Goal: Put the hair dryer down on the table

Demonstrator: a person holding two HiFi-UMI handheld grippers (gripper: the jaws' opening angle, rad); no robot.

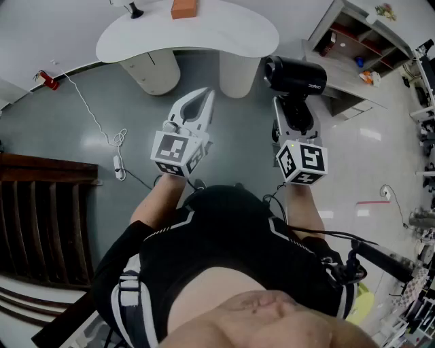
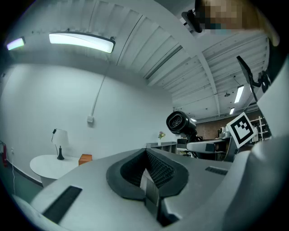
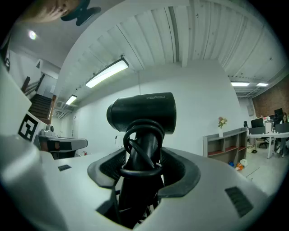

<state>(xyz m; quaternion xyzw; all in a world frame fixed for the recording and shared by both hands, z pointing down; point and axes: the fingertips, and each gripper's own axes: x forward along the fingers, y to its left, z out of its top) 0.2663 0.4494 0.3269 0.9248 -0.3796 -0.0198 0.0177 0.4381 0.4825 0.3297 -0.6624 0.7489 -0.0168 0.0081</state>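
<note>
Head view puts the hair dryer [image 1: 296, 76] out in front of the person, up in the air over the floor and well apart from the table [image 1: 136, 37], which lies ahead and off to the left. The right gripper [image 1: 293, 112] has it by the handle. In the right gripper view the two pads sit clamped on either side of that black handle, with the cord [image 3: 142, 151] looped round it just above the jaws. The handle runs straight out along the gripper, away from the person, and the barrel sits crosswise at the far end, one round end turned toward the left gripper [image 1: 202, 98]. That left one hangs level beside it, nearer the table. It carries nothing: in its own view the jaws are pressed together with no gap and nothing in them. So the job looks barely begun. As I see it, the carrying hand has to travel forward and across to the left to get the dryer over the white top, then bring it low. It should also tip the barrel so the dryer can lie on its side rather than balance on the handle's end. An orange box [image 1: 183, 8] and a lamp foot [image 1: 136, 10] stand at the table's far edge, while the near part is bare.
</note>
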